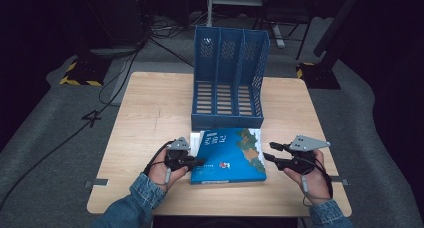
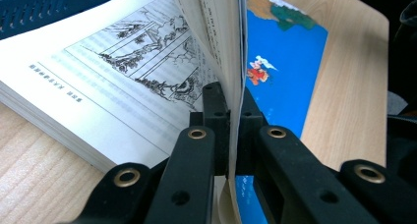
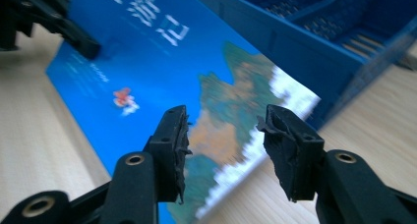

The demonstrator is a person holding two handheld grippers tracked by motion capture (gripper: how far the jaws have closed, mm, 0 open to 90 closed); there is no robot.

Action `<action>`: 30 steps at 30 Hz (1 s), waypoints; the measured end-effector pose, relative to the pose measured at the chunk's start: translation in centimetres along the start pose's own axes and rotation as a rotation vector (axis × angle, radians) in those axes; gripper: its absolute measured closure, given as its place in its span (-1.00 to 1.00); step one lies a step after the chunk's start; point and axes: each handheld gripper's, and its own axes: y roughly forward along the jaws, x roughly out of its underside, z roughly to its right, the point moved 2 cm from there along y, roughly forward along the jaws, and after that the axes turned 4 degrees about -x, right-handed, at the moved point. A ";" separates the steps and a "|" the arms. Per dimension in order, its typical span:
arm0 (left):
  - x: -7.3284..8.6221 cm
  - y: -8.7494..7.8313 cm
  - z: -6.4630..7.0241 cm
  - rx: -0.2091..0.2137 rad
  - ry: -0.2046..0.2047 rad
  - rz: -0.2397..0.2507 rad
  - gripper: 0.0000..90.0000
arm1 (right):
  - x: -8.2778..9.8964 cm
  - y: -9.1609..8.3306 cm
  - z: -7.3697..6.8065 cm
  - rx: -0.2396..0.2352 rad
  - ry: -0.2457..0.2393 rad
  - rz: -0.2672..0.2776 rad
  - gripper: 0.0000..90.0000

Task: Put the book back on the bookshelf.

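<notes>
The book (image 1: 230, 155) is a softcover with a bright blue front cover bearing white characters near its top edge, a small red-and-white figure near the middle, and a green, brown and white landscape band along one side. It lies on the wooden table (image 1: 150, 113), at the near middle of the surface, directly in front of the blue file rack (image 1: 229, 80) and close to the rack's low front wall. In the left gripper view, the cover and a thin sheaf of leaves stand lifted from the page block, exposing a white inner page (image 2: 123, 76) printed with line drawings and columns of small text. The left gripper (image 1: 192, 161) sits at the book's left edge; its jaws are clenched on the raised cover and leaves, which pass straight between the two pads. The right gripper (image 1: 271, 154) is positioned just beside the book's right edge, apart from it; its jaws stand parted with nothing between them, and the pads touch no surface. The file rack stands upright on the far half of the table. It has three slots divided by perforated partitions, a slatted base and a perforated rear wall. The slatted floor of each slot is bare as far as the high view shows.
</notes>
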 end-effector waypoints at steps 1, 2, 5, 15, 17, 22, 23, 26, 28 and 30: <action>-0.2 -0.2 0.2 -0.002 0.007 0.001 0.95 | -0.3 0.0 -0.4 -0.011 -0.013 0.005 0.18; -0.6 -0.4 0.6 -0.008 0.022 0.002 0.95 | -0.5 0.1 -0.8 -0.017 -0.028 0.009 0.18; -1.2 -0.6 0.9 -0.021 0.044 -0.007 0.96 | -1.3 0.3 -2.0 -0.040 -0.069 0.018 0.18; -4.6 -1.3 1.9 -0.064 0.087 -0.057 0.96 | -1.9 1.8 -5.2 0.005 -0.134 0.012 -0.14; -5.4 -1.4 1.9 -0.068 0.094 -0.069 0.96 | -1.9 2.0 -5.5 0.030 -0.152 0.006 -0.21; -6.8 -1.4 2.0 -0.082 0.109 -0.096 0.96 | -2.0 2.0 -5.5 0.066 -0.133 0.033 -0.42; -7.3 -1.3 2.1 -0.086 0.116 -0.109 0.96 | -2.0 2.0 -5.4 0.068 -0.124 0.036 -0.46; -7.8 -1.3 2.1 -0.084 0.112 -0.113 0.96 | -2.0 2.1 -5.3 0.078 -0.123 0.045 -0.55; -8.3 -1.3 2.1 -0.086 0.112 -0.126 0.96 | -2.0 2.2 -5.3 0.078 -0.122 0.048 -0.60; -8.6 -1.3 2.0 -0.085 0.116 -0.132 0.96 | -1.9 2.5 -5.3 0.090 -0.122 0.052 -0.64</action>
